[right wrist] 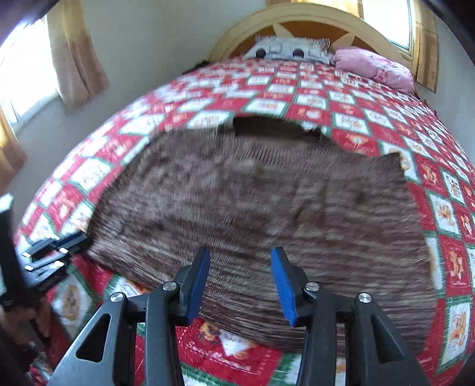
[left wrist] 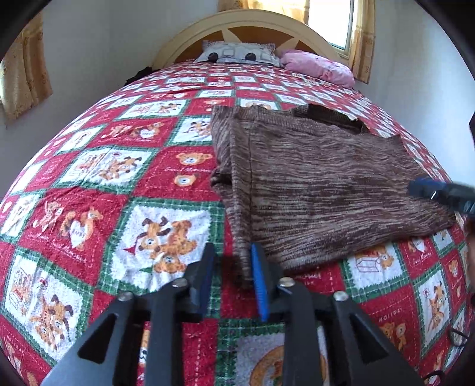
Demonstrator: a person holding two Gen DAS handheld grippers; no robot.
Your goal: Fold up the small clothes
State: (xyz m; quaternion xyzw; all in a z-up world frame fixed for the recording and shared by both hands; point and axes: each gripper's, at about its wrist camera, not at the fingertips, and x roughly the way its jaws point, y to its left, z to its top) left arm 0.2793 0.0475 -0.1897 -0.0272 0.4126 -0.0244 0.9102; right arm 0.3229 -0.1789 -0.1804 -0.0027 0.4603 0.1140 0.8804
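Fingers of left gripper (left wrist: 233, 274) in left wrist view: blue pads parted by a moderate gap, nothing between them, tips hovering at the near left corner of the sweater (left wrist: 320, 184), right pad's tip overlapping the hem edge in the picture; whether it touches, can't tell. Sweater is brown marled knit, lying flat on quilt (left wrist: 118, 166), right of bed's middle, left side folded inward with a thick fold ridge running from the far edge toward the gripper; neck opening at far edge. Quilt is red, green and white checks with teddy bear prints. Right gripper (left wrist: 442, 194) pokes in at right edge, blurred, over sweater's right side. Far end: grey pillow (left wrist: 240, 53), pink pillow (left wrist: 317, 66), arched headboard (left wrist: 246, 23), curtain (left wrist: 25, 74) on left wall. Right wrist view, motion-blurred: right gripper (right wrist: 240, 279) spread wide, blue pads well apart, holding nothing, poised above sweater's (right wrist: 252, 202) near hem. Sweater fills centre of frame, neck notch at far edge, quilt (right wrist: 386, 124) around it on all sides. Left gripper (right wrist: 56, 251) visible at left edge beside sweater's left corner, its state unclear from here. Pillows and headboard (right wrist: 311, 14) at far end, curtains (right wrist: 74, 53) left.
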